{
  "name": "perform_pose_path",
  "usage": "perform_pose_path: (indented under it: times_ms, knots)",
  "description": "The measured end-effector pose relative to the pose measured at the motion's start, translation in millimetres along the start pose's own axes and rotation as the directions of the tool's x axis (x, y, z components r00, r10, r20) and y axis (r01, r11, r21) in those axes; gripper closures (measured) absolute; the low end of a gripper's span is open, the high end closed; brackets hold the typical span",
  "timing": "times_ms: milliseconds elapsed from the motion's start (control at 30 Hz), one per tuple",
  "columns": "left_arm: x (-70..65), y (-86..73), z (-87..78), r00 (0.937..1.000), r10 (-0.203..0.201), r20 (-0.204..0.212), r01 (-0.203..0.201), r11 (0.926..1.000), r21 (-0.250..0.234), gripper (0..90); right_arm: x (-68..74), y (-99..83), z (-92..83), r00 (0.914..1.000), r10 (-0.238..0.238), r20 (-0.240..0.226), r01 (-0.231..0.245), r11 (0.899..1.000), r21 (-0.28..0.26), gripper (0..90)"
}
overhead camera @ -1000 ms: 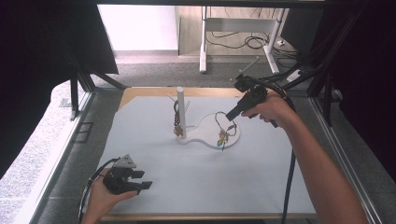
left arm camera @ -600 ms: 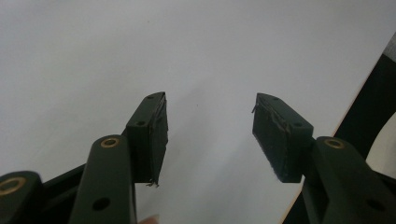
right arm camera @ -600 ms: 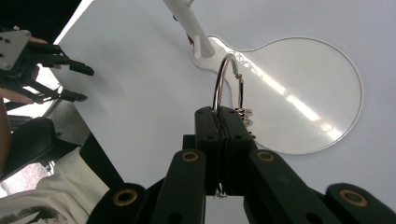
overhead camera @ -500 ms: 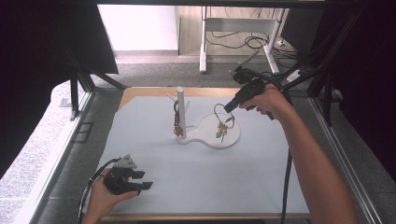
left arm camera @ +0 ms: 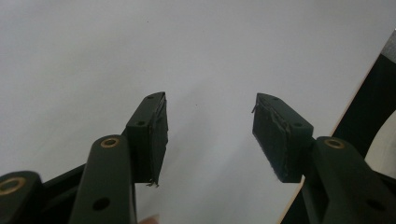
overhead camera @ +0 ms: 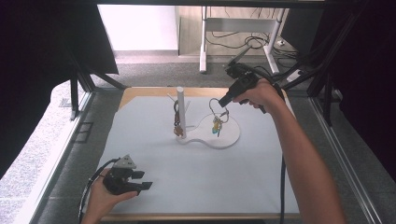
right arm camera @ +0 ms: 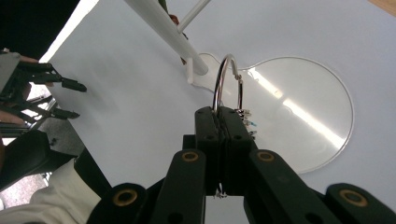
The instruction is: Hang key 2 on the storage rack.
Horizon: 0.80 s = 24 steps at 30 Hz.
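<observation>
- The right hand-held gripper (overhead camera: 225, 101) is clenched on a metal key ring (right arm camera: 227, 83); its two black jaws meet on the lower part of the loop, and the rest of the ring rises clear above the fingertips
- In the high view the key ring (overhead camera: 215, 105) hangs in the air over the round end of the white stand base (overhead camera: 229, 136); small coloured keys or tags (overhead camera: 217, 126) dangle from it, just above or touching the base, which of the two I cannot tell
- The white post (overhead camera: 180, 112) stands upright at the narrow end of the base, near the ring but apart from it; a brown bunch (overhead camera: 177, 127) hangs against the post
- The left hand-held gripper (overhead camera: 141, 180) is released; its jaws stand wide apart with nothing between them, low over the pale counter (overhead camera: 196, 182) near its front left corner, well apart from the stand
</observation>
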<state>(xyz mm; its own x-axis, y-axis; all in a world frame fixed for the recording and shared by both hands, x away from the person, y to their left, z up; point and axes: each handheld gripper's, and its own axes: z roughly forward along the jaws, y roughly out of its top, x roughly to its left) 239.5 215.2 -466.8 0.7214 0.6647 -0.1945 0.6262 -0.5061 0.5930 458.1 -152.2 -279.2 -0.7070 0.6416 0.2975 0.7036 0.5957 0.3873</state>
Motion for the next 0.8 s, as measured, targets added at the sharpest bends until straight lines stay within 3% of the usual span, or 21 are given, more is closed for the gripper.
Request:
perform_pose_path:
  times_ms: [333, 800]
  knots:
    - [0.8, -0.7, -1.5, 1.0, 0.001, -0.002, -0.001, 1.0, -0.001, 45.8, -4.1, 15.3, 11.6, 0.9999, 0.006, 0.008, -0.006, 1.0, -0.005, 88.2]
    - [4.0, -3.9, -2.6, 0.9997, -0.023, 0.005, 0.023, 0.9997, -0.012, 45.8, -5.4, 29.2, 24.6, 0.9998, 0.011, 0.017, -0.012, 0.999, 0.031, 88.2]
